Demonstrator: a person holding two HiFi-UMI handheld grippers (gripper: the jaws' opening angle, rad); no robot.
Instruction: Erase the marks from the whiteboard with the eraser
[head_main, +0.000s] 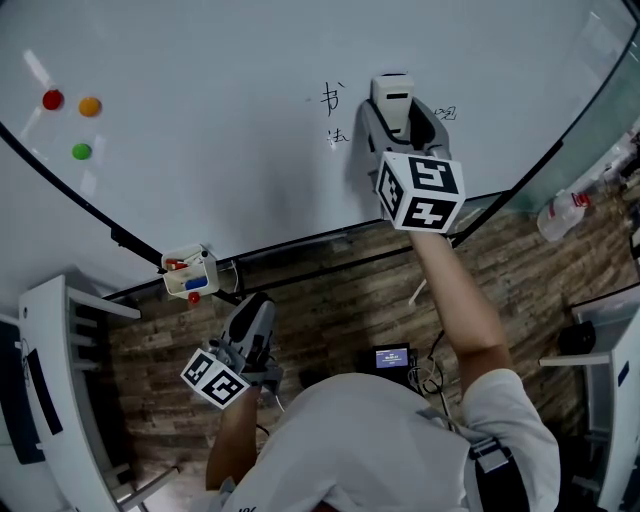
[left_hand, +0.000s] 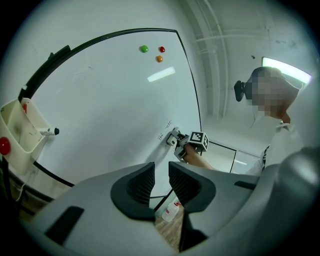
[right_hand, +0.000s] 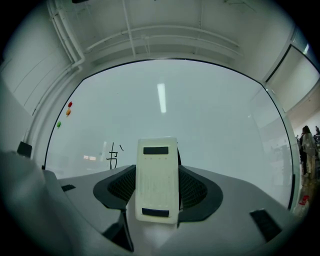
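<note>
1. We see the right gripper (right_hand: 157, 189) clenched on the eraser (right_hand: 157, 180), whose pale body stands upright between the two jaws.
2. In the head view the eraser (head_main: 392, 93) is up at the whiteboard (head_main: 200, 160), and from the left gripper view it looks pressed to the surface, though we cannot be sure of contact.
3. Black marks (head_main: 332, 98) lie just left of the eraser, with a smaller mark (head_main: 338, 137) below them and a faint one (head_main: 446, 113) just right of the gripper.
4. The left gripper (left_hand: 161, 181) hangs low, well apart from the board, its jaws a narrow gap apart with nothing between them.
5. Red (head_main: 52, 99), orange (head_main: 90, 106) and green (head_main: 81, 151) magnets sit far left on the board.
6. A small tray (head_main: 190, 272) hangs at the board's lower edge, with red and blue items in it.
7. A bottle (head_main: 565, 212) lies on the wood floor (head_main: 340, 310) at right.
</note>
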